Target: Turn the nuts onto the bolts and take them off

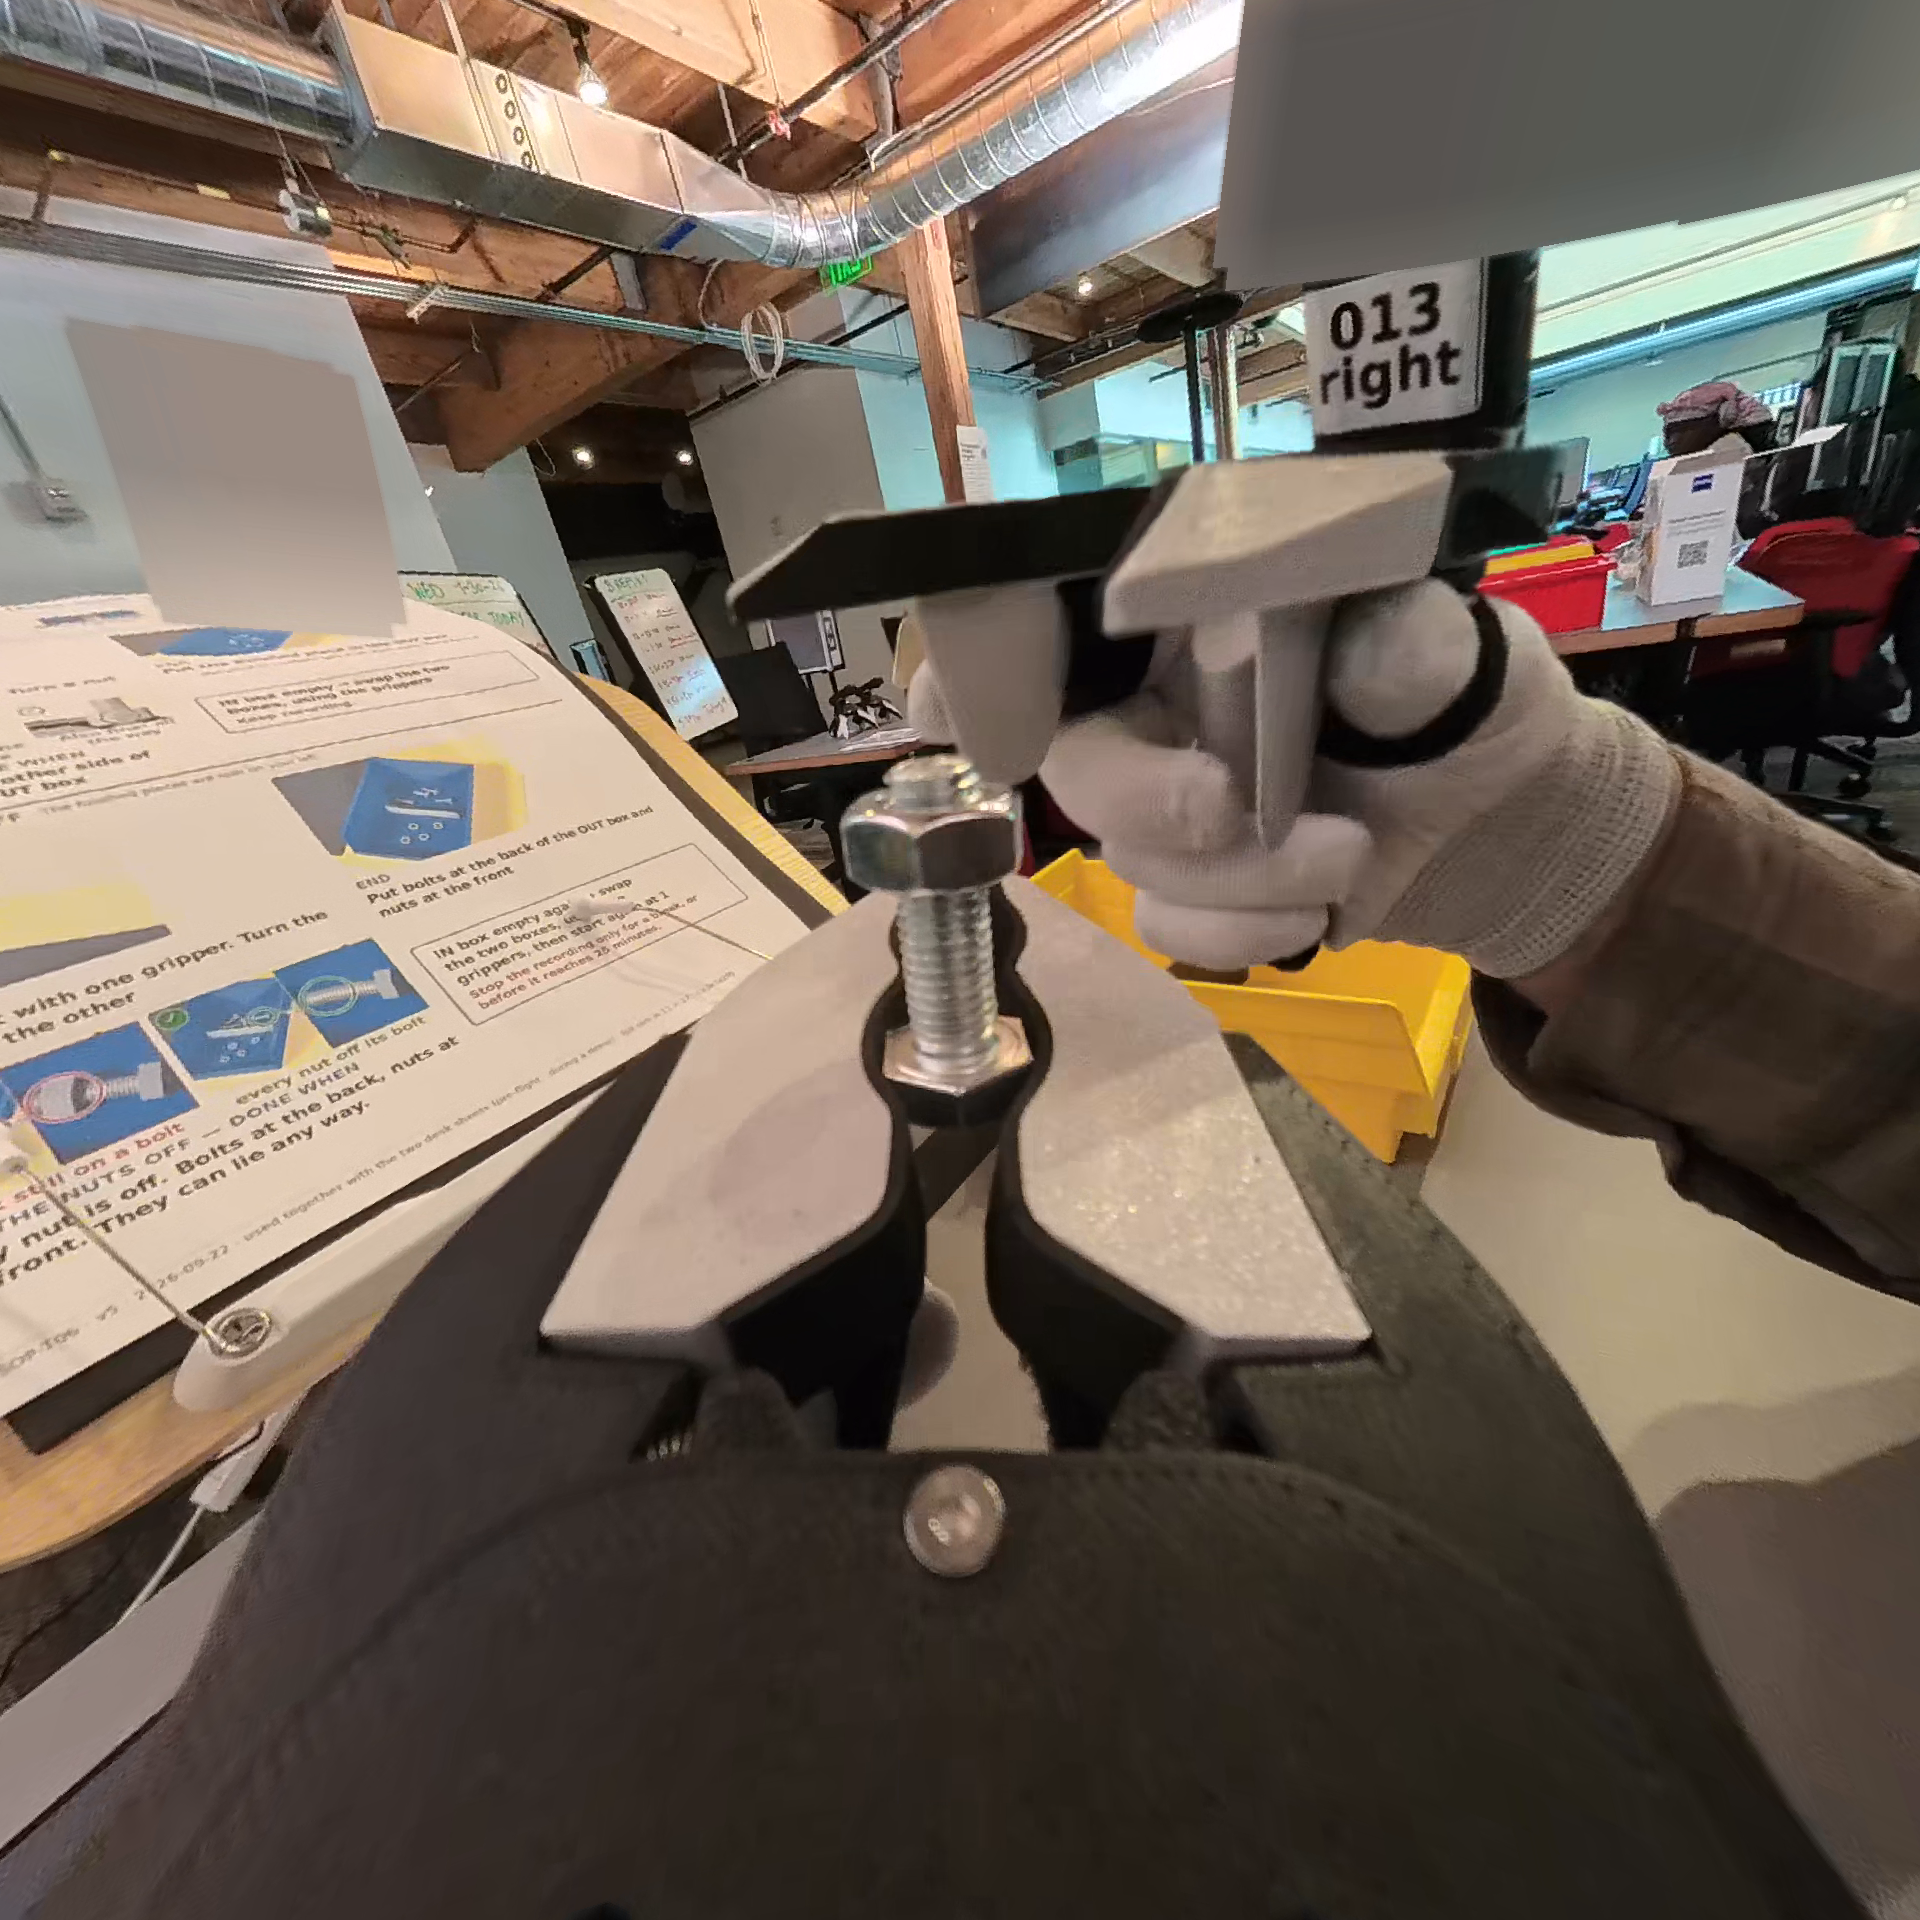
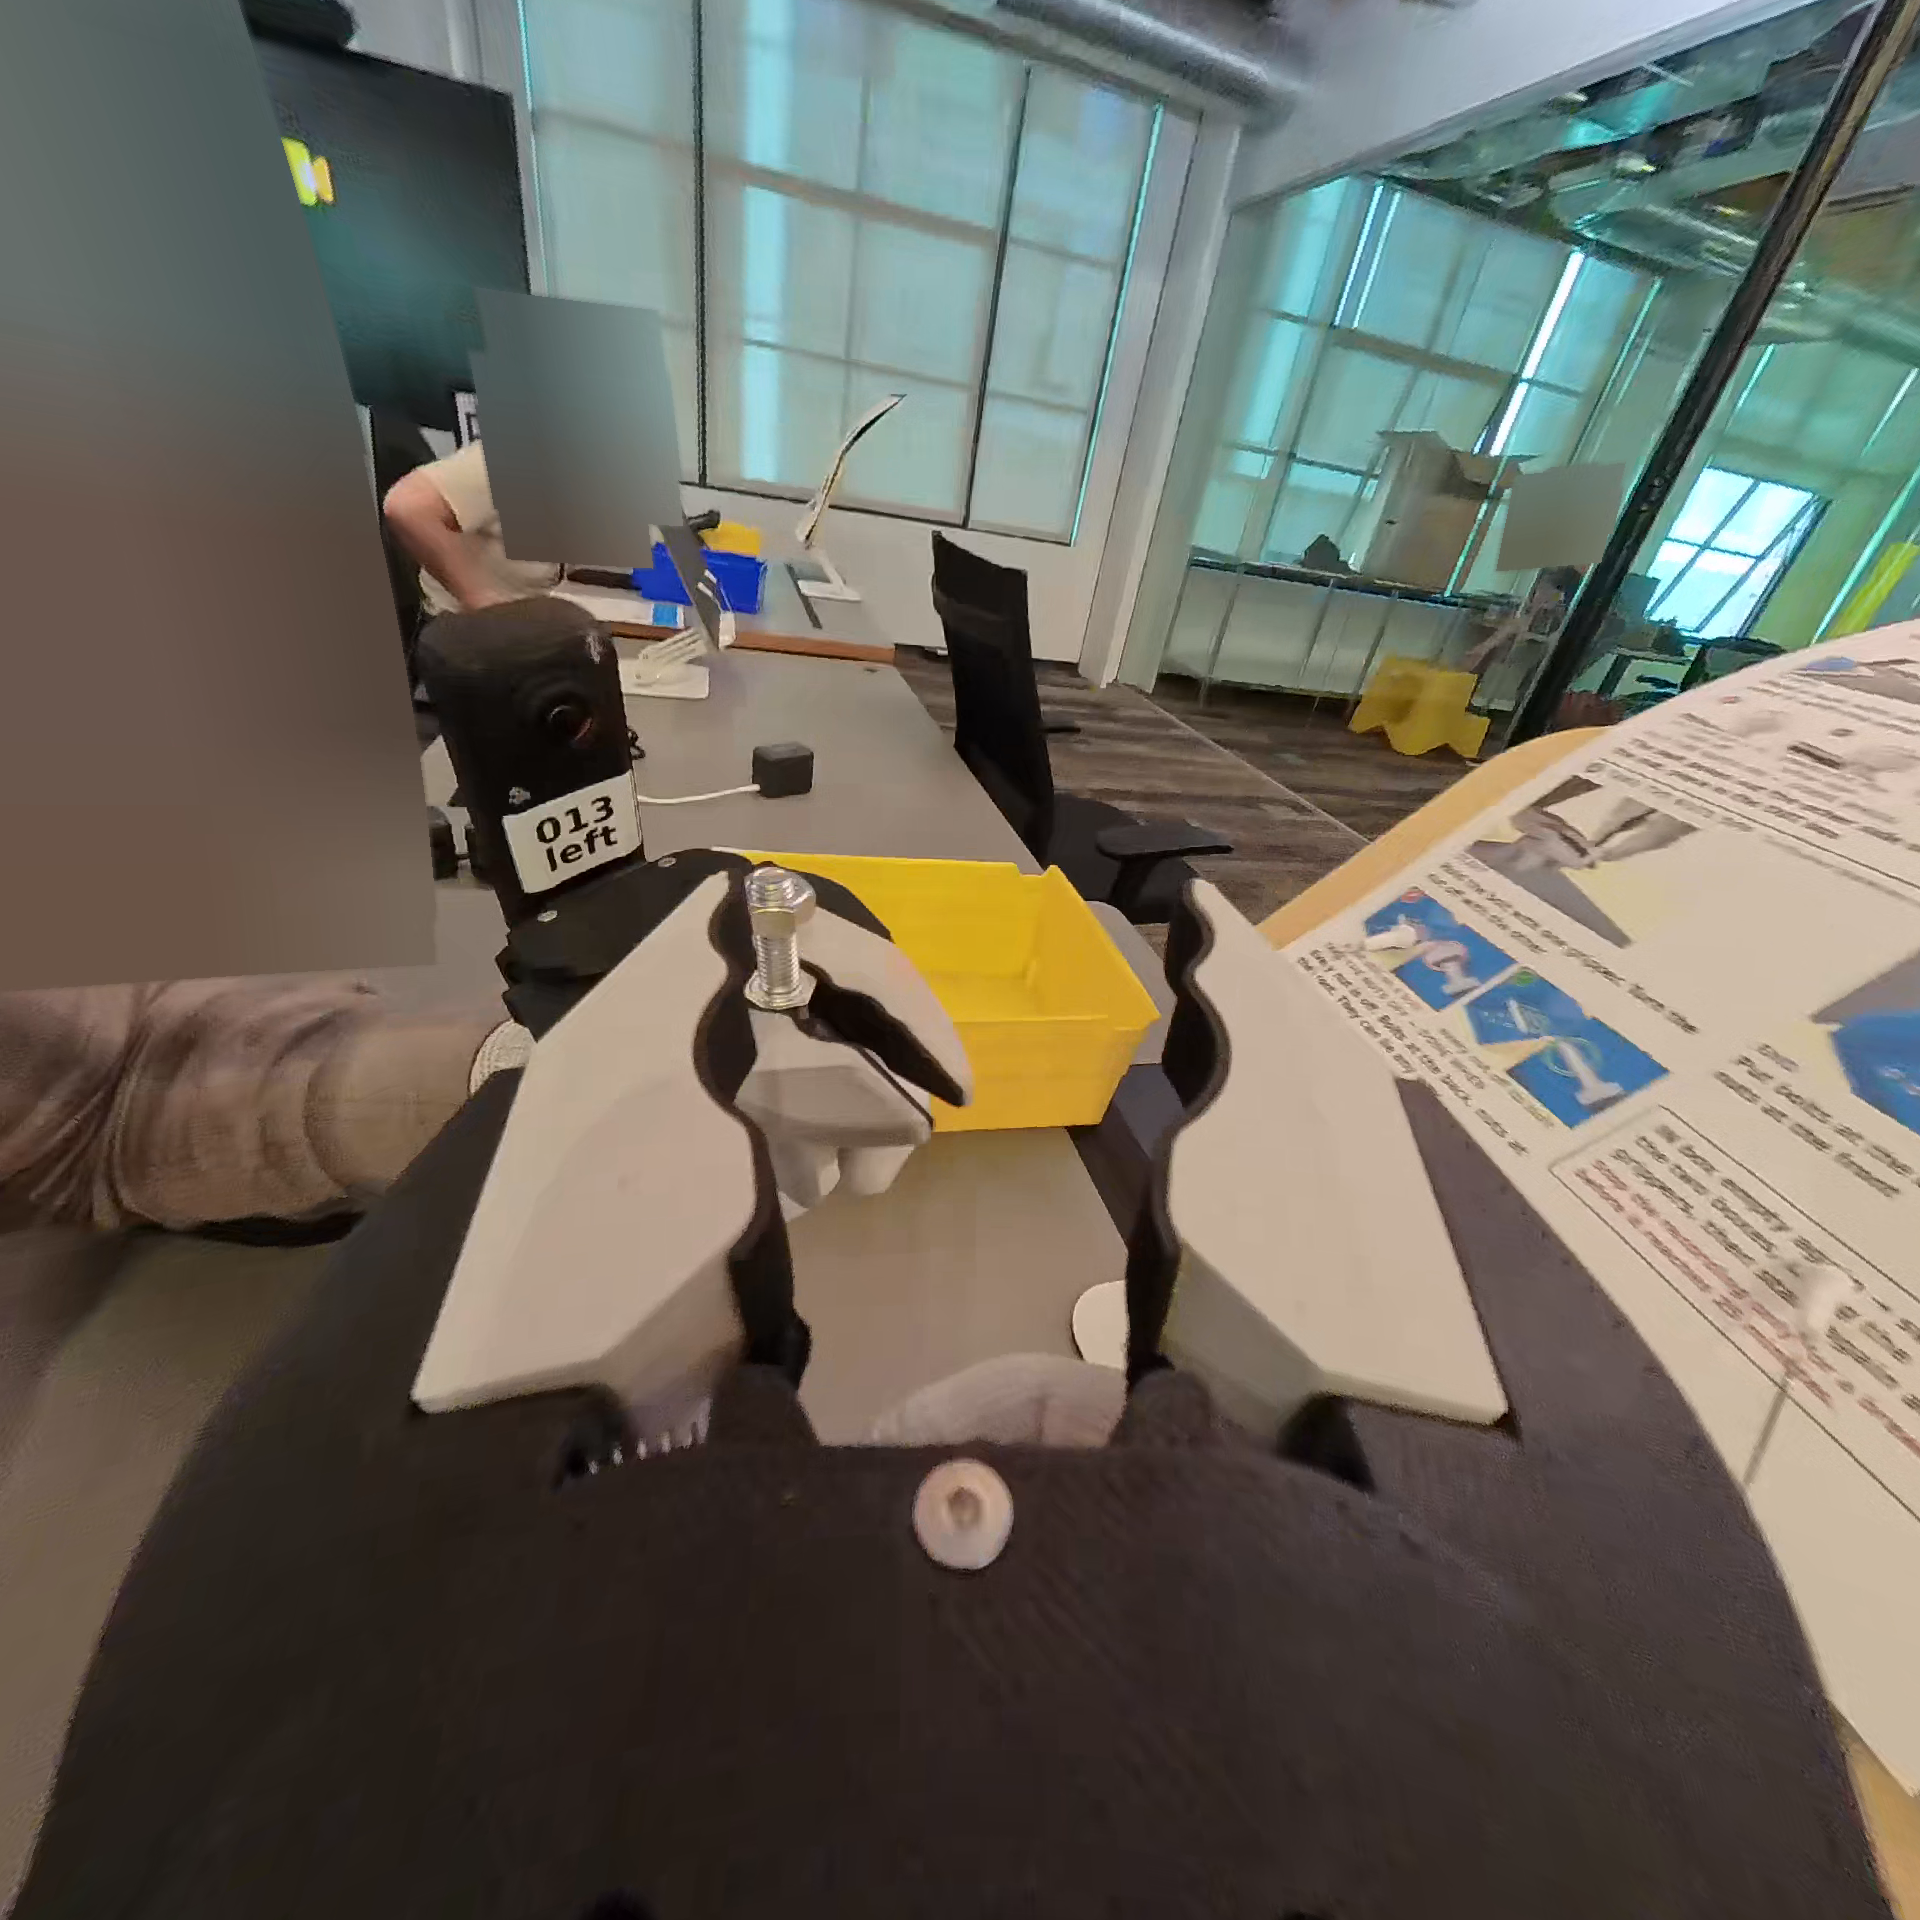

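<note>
My left gripper (image 1: 958,935) is shut on the hex head of a silver bolt (image 1: 951,977) and holds it upright, threads up. A silver nut (image 1: 930,844) sits near the top of the threads. My right gripper (image 1: 1122,748), held by a gloved hand, hovers just above and right of the nut, with one fingertip (image 1: 987,717) close to it. In the right wrist view my right gripper (image 2: 956,904) is wide open and empty. The bolt (image 2: 774,966) and nut (image 2: 779,912) stand beside its left finger (image 2: 623,1122), held by the left gripper (image 2: 781,1006).
An empty yellow bin (image 1: 1340,1029) stands on the grey table (image 1: 1610,1299) just behind the grippers; it also shows in the right wrist view (image 2: 1039,966). An instruction sheet on a wooden board (image 1: 364,883) slopes up beside them (image 2: 1662,1039). A black chair (image 2: 997,665) and people at desks are farther off.
</note>
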{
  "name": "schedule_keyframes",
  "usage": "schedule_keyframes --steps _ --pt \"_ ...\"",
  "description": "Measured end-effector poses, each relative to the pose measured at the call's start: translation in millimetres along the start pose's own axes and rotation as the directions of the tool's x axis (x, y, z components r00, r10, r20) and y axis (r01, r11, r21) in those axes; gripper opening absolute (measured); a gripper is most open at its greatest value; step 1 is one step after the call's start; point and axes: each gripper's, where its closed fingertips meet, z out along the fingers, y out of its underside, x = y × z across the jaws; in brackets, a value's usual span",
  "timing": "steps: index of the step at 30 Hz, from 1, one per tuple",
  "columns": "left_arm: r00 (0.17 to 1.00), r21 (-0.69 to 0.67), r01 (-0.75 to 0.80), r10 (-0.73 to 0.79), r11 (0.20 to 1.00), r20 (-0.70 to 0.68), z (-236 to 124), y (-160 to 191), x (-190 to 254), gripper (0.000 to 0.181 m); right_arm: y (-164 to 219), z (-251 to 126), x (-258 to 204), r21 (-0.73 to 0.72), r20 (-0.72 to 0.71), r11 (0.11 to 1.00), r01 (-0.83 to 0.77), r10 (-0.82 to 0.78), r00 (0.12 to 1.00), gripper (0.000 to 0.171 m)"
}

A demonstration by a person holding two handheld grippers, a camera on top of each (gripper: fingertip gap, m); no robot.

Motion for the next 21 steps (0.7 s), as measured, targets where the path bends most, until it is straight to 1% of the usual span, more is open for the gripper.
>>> schedule_keyframes --steps 3,7,8,9,10,11,12,13,15,17,19,21 --pt "1.0 0.0 -0.007 0.007 1.0 0.002 0 -2 1 0.01 10 14 -11 -0.034 0.03 0.999 0.005 -0.004 1.0 0.081" --pt "1.0 0.009 -0.006 0.006 1.0 -0.001 -2 -4 1 0.01 16 20 -13 -0.063 0.035 0.998 0.014 -0.012 0.999 0.081" --pt "1.0 0.019 -0.01 0.01 1.0 -0.002 -3 -6 1 0.01 17 19 0 -0.061 -0.039 0.998 -0.005 0.003 0.999 0.077" --pt "0.999 0.022 -0.03 0.03 0.999 -0.018 -3 -8 5 0.01 18 8 41 -0.043 -0.262 0.997 -0.064 0.05 0.964 0.045" --pt "0.999 0.011 -0.052 0.053 0.999 -0.013 -3 -9 6 0.009 16 -3 59 0.015 -0.318 0.995 -0.102 0.102 0.943 0.046" --pt "0.998 0.014 -0.052 0.053 0.999 -0.016 -2 -11 8 0.009 18 -5 56 0.022 -0.267 0.992 -0.127 0.129 0.955 0.048" --pt "0.999 0.02 -0.037 0.038 0.999 -0.025 -2 -11 9 0.009 16 -5 46 0.015 -0.204 0.994 -0.112 0.113 0.972 0.055" --pt "0.999 0.016 -0.031 0.031 0.999 -0.023 -2 -9 8 0.009 8 -5 33 0.041 -0.135 0.995 -0.093 0.098 0.986 0.063" --pt "1.0 0.003 -0.022 0.022 1.0 -0.019 -1 -3 5 0.01 -1 -1 5 0.049 -0.013 0.997 -0.062 0.062 0.998 0.071" --pt "1.0 0.006 -0.013 0.013 1.0 -0.017 -1 -3 5 0.009 5 6 -8 -0.006 0.016 1.0 -0.008 0.008 1.0 0.08" --pt "0.999 0.002 -0.028 0.028 1.0 -0.019 0 -4 7 0.01 8 12 -18 -0.02 0.047 1.0 0.005 -0.004 0.999 0.08" --pt "0.999 0.006 -0.029 0.029 1.0 -0.02 -1 -5 8 0.01 11 17 -18 -0.034 0.033 0.999 0.02 -0.019 0.999 0.079"
